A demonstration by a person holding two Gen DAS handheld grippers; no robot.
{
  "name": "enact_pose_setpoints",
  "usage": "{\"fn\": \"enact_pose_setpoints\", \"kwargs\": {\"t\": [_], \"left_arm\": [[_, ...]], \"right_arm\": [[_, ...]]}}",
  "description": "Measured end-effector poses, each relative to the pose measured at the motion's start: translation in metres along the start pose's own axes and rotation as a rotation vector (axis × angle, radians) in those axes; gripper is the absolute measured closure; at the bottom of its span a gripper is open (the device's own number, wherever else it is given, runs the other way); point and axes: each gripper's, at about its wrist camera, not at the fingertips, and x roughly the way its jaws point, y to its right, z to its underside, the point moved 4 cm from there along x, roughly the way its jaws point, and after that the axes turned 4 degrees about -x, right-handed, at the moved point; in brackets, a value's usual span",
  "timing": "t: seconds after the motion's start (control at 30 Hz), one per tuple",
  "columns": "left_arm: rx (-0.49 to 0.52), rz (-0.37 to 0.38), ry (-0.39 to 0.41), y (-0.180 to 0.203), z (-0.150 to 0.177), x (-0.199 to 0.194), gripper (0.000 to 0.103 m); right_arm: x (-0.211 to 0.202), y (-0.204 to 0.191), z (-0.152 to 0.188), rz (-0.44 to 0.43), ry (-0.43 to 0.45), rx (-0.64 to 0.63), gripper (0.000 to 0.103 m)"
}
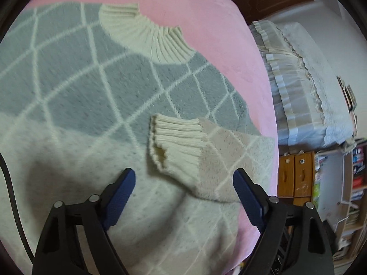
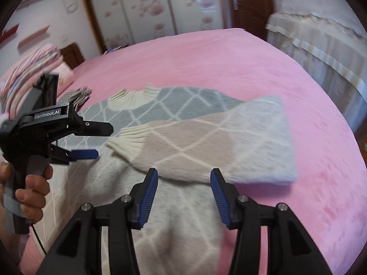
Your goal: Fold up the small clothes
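A small knit sweater in grey, cream and beige with a white diamond pattern lies flat on the pink bed cover. Its ribbed cream collar points away from me. One sleeve is folded across the body, and its ribbed cuff lies just ahead of my left gripper. That gripper is open, its blue pads hovering over the cream lower body. My right gripper is open too, just short of the folded sleeve's near edge, holding nothing. In the right wrist view a hand holds the left gripper.
The pink bed stretches far and right. Striped pillows and folded cloth sit at its far left. A lace-covered table, a wooden cabinet and bookshelves stand off the right edge. A wardrobe and door are behind.
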Motion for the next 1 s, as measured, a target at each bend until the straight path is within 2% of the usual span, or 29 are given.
{"fn": "enact_pose_setpoints", "kwargs": {"t": [0.03, 0.13, 0.33, 0.43, 0.47, 0.53, 0.63, 0.7, 0.8, 1.0], "left_arm": [[-0.005, -0.006, -0.005, 0.001, 0.000, 0.005, 0.031], [0.000, -0.024, -0.019, 0.008, 0.000, 0.020, 0.041], [0.016, -0.032, -0.011, 0.024, -0.003, 0.037, 0.044], [0.042, -0.087, -0.048, 0.029, -0.004, 0.049, 0.087], [0.046, -0.112, -0.058, 0.030, -0.004, 0.053, 0.092], [0.041, -0.109, -0.054, 0.033, -0.005, 0.054, 0.095], [0.087, -0.143, -0.009, 0.053, -0.009, 0.046, 0.096], [0.128, -0.134, 0.041, 0.072, -0.012, 0.029, 0.097], [0.209, -0.134, 0.162, 0.110, -0.024, -0.010, 0.097], [0.293, -0.134, 0.313, 0.148, -0.048, -0.071, 0.097]], "right_arm": [[-0.002, 0.008, 0.002, 0.011, 0.004, 0.018, 0.055], [-0.002, 0.029, 0.008, 0.048, 0.000, 0.063, 0.055], [0.000, 0.066, 0.015, 0.100, -0.012, 0.136, 0.055], [-0.001, 0.083, 0.017, 0.112, -0.012, 0.167, 0.055], [0.000, 0.089, 0.018, 0.119, -0.018, 0.171, 0.055], [0.005, 0.100, 0.022, 0.138, -0.037, 0.179, 0.055], [0.011, 0.112, 0.029, 0.124, -0.064, 0.209, 0.055], [0.018, 0.115, 0.033, 0.101, -0.082, 0.231, 0.055], [0.025, 0.113, 0.033, 0.078, -0.092, 0.239, 0.054], [0.039, 0.091, 0.020, 0.028, -0.087, 0.202, 0.055]]}}
